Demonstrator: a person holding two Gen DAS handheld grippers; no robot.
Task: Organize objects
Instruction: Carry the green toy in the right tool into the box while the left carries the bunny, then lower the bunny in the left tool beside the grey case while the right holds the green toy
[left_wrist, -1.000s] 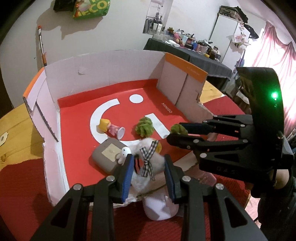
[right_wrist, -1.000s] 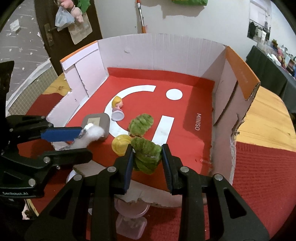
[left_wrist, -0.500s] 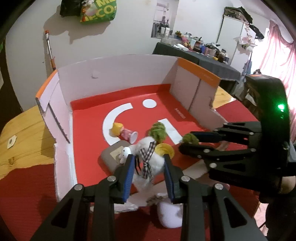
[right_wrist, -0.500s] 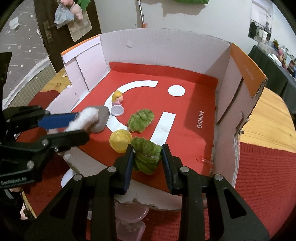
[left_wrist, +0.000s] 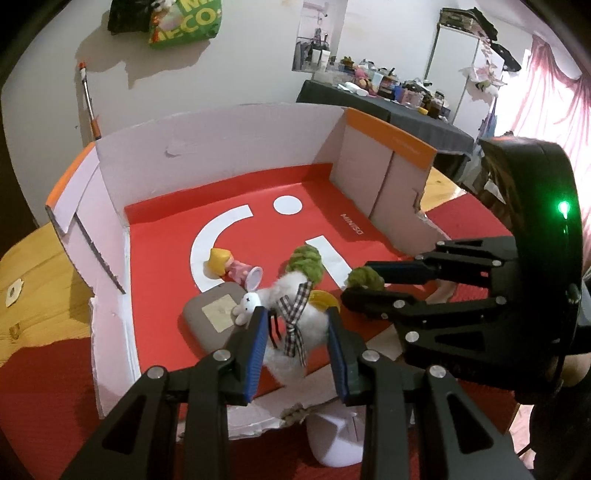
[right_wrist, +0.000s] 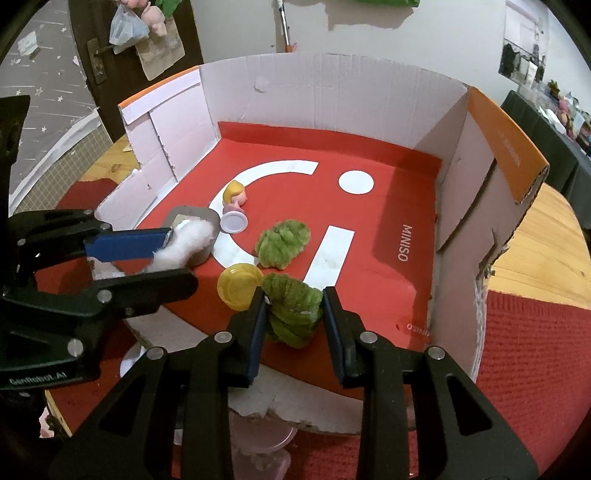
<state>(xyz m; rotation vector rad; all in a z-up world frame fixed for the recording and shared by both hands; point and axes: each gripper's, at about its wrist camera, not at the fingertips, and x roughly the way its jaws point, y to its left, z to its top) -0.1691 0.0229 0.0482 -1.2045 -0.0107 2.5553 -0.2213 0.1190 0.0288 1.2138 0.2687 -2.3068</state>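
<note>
The cardboard box (right_wrist: 332, 110) fills the middle of both views, its near wall torn low, which looks like why both arms come in over that edge. It sits on a wooden desk (right_wrist: 546, 236) partly covered by a red cloth (right_wrist: 535, 350).

Low in the left wrist view, the left hand-held gripper (left_wrist: 297, 345) pinches a white fluffy toy (left_wrist: 295, 325) with a checked ribbon, carried just above the box's red floor, probably on its way to being set down among the rest. At centre bottom of the right wrist view, the right hand-held gripper (right_wrist: 293, 317) is clamped on a green fuzzy toy (right_wrist: 293, 308), over the near part of the floor.

Already lying inside, centre left: a second green fuzzy piece (right_wrist: 282, 243), a grey pad (right_wrist: 195, 229), a yellow lid (right_wrist: 240, 286) just beside the held green toy, and a small yellow-haired figure (right_wrist: 234, 206) tipped on its side.
</note>
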